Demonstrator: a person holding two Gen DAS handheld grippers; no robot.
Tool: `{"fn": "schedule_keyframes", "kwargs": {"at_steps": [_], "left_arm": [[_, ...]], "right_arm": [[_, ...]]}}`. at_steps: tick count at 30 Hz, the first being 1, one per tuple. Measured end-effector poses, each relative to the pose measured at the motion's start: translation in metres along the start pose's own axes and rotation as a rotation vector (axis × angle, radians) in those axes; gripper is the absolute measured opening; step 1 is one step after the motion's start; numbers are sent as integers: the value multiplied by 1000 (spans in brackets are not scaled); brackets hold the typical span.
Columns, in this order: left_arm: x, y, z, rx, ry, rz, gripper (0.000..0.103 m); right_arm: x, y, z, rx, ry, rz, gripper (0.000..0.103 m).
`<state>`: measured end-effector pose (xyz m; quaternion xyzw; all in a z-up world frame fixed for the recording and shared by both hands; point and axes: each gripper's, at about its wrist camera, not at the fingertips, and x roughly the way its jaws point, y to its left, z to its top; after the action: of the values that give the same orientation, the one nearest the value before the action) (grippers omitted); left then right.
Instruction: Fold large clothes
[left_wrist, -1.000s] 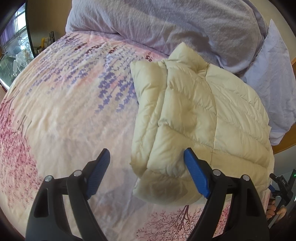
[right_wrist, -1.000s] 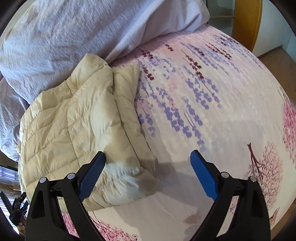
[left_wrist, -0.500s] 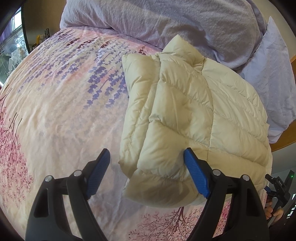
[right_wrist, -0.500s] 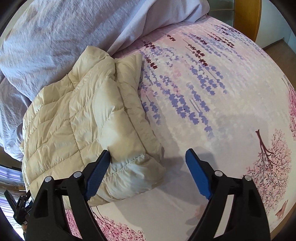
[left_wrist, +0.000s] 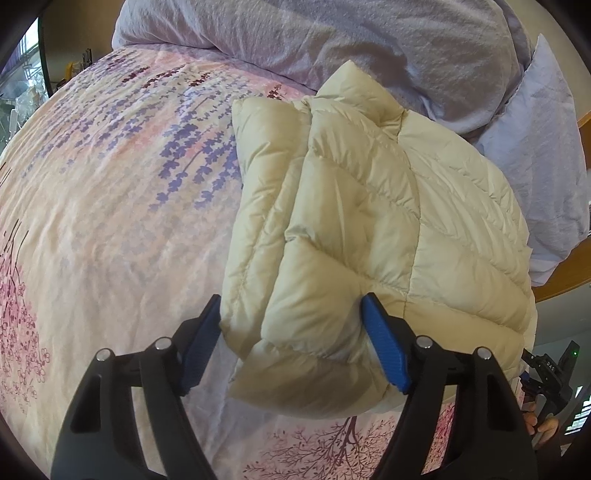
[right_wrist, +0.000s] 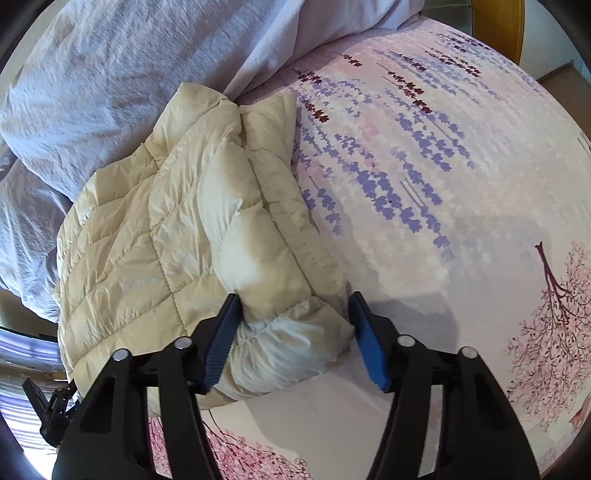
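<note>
A cream quilted puffer jacket (left_wrist: 369, 206) lies folded on the flowered bedspread (left_wrist: 110, 192), its collar end against the lilac duvet. My left gripper (left_wrist: 291, 343) straddles one near corner of it. Its jaws are closing, and both blue pads touch the padded fabric between them. In the right wrist view the same jacket (right_wrist: 192, 236) fills the left half. My right gripper (right_wrist: 291, 339) has the other near corner between its jaws, which are closing fast. Its left pad sinks into the padding and its right pad meets the corner's edge.
A crumpled lilac duvet (left_wrist: 332, 44) and a pillow (left_wrist: 539, 147) lie behind the jacket. The wooden bed frame (right_wrist: 498, 22) rims the far side. The bedspread (right_wrist: 443, 184) stretches bare beside the jacket. A hand on black gear (left_wrist: 550, 373) shows at the lower right.
Both grippers have come in over the jacket's near edge. Each pair of jaws has narrowed onto a corner, the right pair far more than the left.
</note>
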<state>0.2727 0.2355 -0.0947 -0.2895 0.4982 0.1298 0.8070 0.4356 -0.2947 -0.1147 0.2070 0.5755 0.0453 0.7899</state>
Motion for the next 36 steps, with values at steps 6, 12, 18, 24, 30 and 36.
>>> {"fn": "schedule_keyframes", "kwargs": {"at_steps": [6, 12, 18, 24, 30, 36], "left_arm": [[2, -1, 0, -8, -2, -20, 67], [3, -2, -2, -22, -4, -44, 54], [-3, -1, -4, -34, -28, -45, 35], [-14, -1, -6, -36, -59, -49, 20], [-30, -4, -8, -26, -103, -41, 12], [-48, -2, -12, -34, -135, -47, 11]], "right_arm": [[1, 3, -1, 5, -4, 19, 48], [-5, 5, -6, -8, -21, 32, 37], [-13, 10, -12, -33, -37, 35, 25], [-20, 13, -15, -46, -49, 34, 19], [-30, 17, -20, -58, -74, 45, 15], [-41, 16, -28, -73, -81, 78, 14]]}}
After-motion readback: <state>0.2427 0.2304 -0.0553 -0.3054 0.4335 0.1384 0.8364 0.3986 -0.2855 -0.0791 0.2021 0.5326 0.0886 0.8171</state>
